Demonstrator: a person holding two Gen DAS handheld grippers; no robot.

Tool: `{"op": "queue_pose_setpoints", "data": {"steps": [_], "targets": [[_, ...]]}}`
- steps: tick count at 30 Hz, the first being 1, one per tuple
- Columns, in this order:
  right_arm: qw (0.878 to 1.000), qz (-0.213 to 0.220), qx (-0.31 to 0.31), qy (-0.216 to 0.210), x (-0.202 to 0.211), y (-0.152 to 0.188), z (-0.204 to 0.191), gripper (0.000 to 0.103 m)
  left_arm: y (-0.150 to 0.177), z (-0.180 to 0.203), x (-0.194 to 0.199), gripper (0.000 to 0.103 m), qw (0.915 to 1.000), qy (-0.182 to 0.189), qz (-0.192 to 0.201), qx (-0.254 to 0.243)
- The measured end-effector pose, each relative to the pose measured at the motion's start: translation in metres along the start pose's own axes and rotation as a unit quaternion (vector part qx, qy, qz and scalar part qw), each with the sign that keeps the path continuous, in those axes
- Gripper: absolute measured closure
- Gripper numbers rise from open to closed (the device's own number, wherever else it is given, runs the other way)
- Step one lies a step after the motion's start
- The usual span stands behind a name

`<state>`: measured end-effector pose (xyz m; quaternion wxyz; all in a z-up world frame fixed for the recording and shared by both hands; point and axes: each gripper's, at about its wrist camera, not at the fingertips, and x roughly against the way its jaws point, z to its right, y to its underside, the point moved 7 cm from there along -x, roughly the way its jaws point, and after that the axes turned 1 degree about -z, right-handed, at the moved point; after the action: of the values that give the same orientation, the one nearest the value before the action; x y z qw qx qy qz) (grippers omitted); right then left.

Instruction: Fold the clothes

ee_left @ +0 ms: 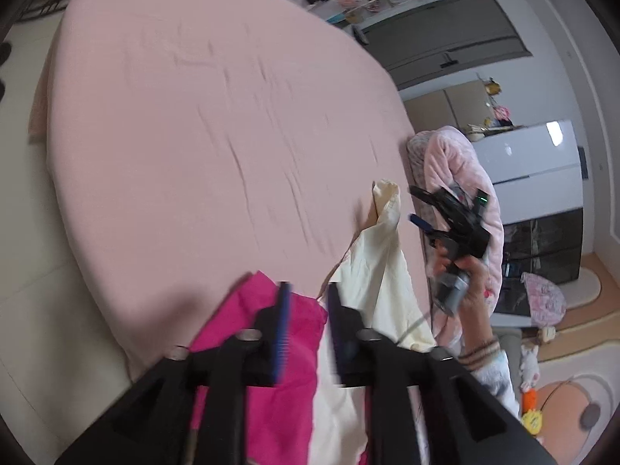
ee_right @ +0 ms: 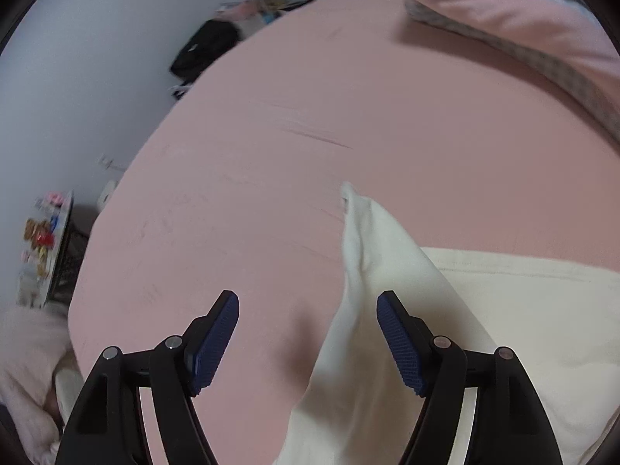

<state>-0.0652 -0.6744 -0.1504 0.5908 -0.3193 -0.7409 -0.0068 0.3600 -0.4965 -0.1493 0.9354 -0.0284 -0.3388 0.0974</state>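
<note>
A cream-white cotton garment point(ee_left: 381, 271) is seen spread at the lower right of the left wrist view, one narrow end raised toward mid-frame. Beside it, at lower centre, a bright magenta cloth garment point(ee_left: 271, 399) is laid. Both are rested on a pale pink bedsheet point(ee_left: 201, 124).

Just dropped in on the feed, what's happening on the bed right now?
A person holds a gripper in each hand over a pink bed. A cream garment and a magenta garment lie near its edge, not yet folded. The right gripper is open above the cream garment's raised corner, gripping nothing. The left gripper hovers over both garments, fingers slightly apart, holding nothing.
</note>
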Motion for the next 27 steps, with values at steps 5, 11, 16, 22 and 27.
{"op": "queue_pose_setpoints", "data": {"steps": [5, 11, 16, 22, 27], "targets": [[0.998, 0.019, 0.047, 0.024, 0.039, -0.009, 0.013, 0.030, 0.002, 0.016, -0.020, 0.045, 0.9986, 0.036, -0.028, 0.026], [0.997, 0.016, 0.050, 0.049, 0.079, -0.006, 0.056, 0.029, 0.004, 0.041, -0.042, 0.044, 0.9983, 0.020, -0.054, -0.011], [0.997, 0.012, 0.040, 0.068, 0.091, 0.004, 0.092, 0.030, -0.005, 0.071, -0.075, 0.037, 0.9964, 0.007, -0.073, -0.043], [0.996, 0.002, 0.028, 0.090, 0.098, 0.011, 0.139, 0.030, -0.019, 0.116, -0.123, 0.034, 0.9867, -0.032, -0.100, -0.124], [0.994, -0.004, 0.015, 0.108, 0.105, 0.016, 0.177, 0.030, -0.029, 0.156, -0.164, 0.033, 0.9688, -0.067, -0.120, -0.206]]}}
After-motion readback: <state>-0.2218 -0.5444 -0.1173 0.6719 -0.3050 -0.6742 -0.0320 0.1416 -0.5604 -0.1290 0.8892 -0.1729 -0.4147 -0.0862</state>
